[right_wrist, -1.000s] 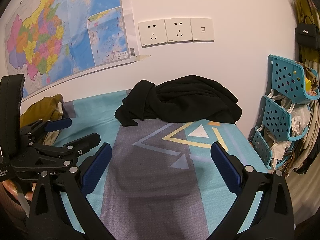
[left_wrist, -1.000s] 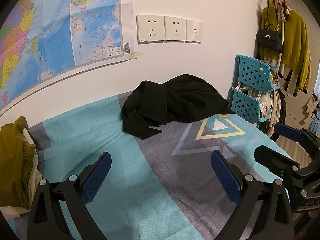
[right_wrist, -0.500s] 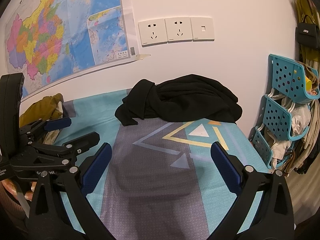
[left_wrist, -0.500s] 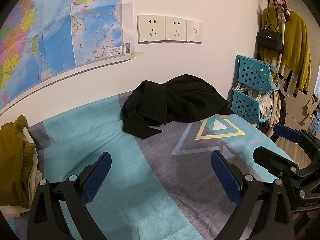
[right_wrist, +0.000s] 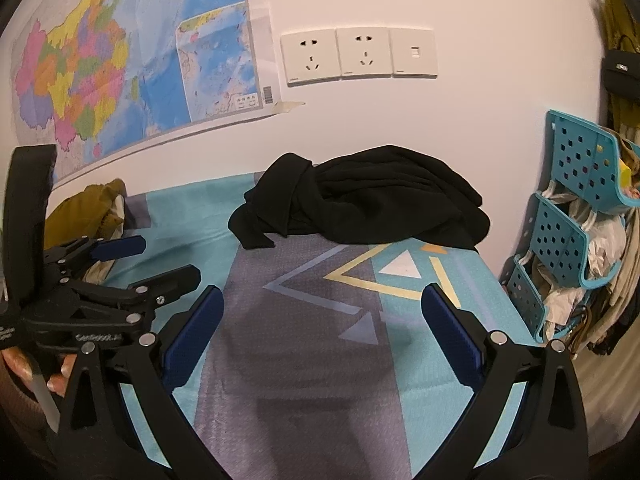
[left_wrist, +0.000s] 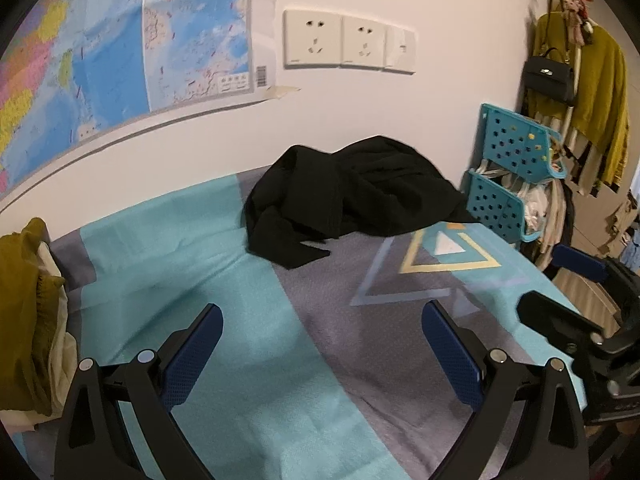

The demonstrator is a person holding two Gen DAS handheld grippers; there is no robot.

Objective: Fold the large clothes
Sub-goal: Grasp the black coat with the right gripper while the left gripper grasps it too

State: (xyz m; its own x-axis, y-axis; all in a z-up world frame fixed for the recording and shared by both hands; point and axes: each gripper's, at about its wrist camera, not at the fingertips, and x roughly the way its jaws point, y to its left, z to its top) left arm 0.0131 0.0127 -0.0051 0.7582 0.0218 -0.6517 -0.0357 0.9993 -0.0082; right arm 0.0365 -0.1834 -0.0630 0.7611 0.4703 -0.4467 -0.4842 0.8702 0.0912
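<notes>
Against the wall, black garment (left_wrist: 356, 196) lies crumpled at far edge of bed (left_wrist: 248, 360). Left gripper (left_wrist: 322, 320) and right gripper (right_wrist: 320, 304) both spread wide, empty, well short of it.

No lettering is legible; print on the wall map (right_wrist: 132, 64) and left gripper (right_wrist: 168, 264) is blurred

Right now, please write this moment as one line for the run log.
stage: approach | left gripper: open, empty | right gripper: open, empty | black garment: crumpled by wall, untouched
</notes>
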